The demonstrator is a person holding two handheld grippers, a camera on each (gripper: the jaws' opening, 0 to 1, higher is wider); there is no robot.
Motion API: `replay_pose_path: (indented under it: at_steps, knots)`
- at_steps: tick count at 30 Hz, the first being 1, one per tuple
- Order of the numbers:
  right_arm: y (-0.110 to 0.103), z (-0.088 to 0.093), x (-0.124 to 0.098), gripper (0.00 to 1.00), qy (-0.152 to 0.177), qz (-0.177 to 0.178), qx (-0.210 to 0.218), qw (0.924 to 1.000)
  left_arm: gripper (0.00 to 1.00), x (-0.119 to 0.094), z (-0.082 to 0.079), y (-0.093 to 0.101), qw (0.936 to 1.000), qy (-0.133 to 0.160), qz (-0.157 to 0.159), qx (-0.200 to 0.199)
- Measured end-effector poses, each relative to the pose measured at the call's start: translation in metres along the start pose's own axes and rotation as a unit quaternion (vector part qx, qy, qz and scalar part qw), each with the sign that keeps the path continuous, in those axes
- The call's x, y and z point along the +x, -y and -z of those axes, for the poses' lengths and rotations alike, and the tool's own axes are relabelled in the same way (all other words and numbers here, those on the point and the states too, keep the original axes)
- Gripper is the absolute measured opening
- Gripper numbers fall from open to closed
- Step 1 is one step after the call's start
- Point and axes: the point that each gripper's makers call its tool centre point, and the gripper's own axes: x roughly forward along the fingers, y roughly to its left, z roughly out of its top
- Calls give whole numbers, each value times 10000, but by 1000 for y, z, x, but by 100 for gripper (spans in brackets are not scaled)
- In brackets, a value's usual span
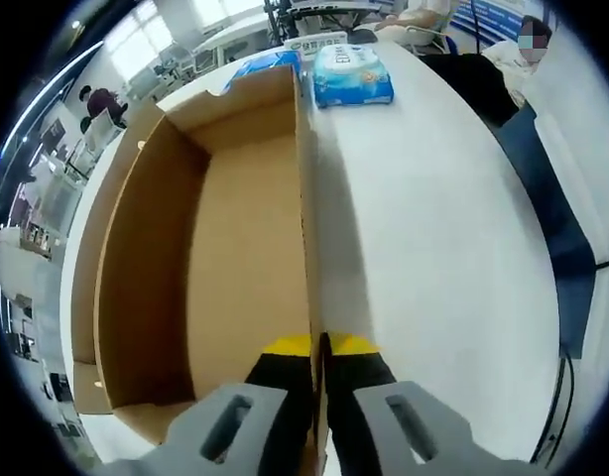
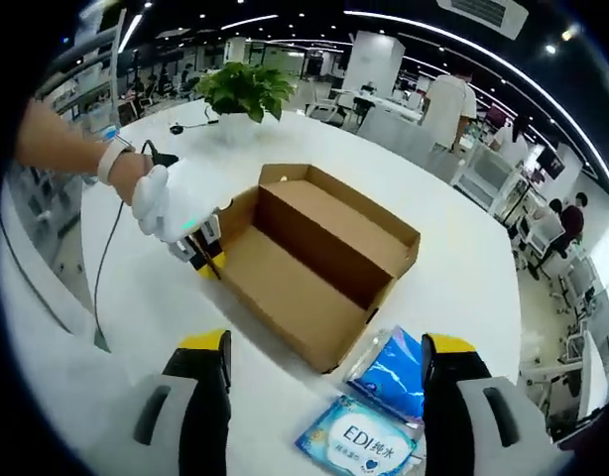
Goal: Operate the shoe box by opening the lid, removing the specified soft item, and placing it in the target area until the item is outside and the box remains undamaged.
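The brown cardboard shoe box (image 2: 314, 268) sits open and empty on the white table, its lid folded back on the far side, while two soft blue tissue packs (image 2: 359, 436) lie outside, just beside its near right corner.

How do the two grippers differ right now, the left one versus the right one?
The left gripper is shut on the shoe box wall, pinching its edge; the right gripper is open, holding nothing. The left gripper sits at the box; the right gripper hovers above the white table, near two blue packets. Both have yellow-tipped black fingers.
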Motion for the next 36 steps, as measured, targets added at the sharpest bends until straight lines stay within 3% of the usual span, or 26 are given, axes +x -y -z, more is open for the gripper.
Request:
replay_pose_path:
  at_steps: [2, 9, 27, 30, 36]
  knots:
    - [5, -5, 0, 73, -22, 20, -24, 10000, 1, 0, 0, 0, 10000, 1, -9, -2]
    - [27, -18, 5, 72, -350, 138, -537, 9978, 1, 1, -1, 0, 10000, -4, -1, -18]
    - [78, -91, 34, 70, -57, 57, -1451, 9894, 1, 1, -7, 2, 10000, -8, 80, 47]
    - [80, -110, 41, 70, 239, -113, -1408, 9897, 1, 2, -7, 1, 9999, -2, 100, 64]
    - [84, -127, 56, 69, 242, -236, -1655, 9856, 1, 2, -8, 1, 9999, 16, 131, 77]
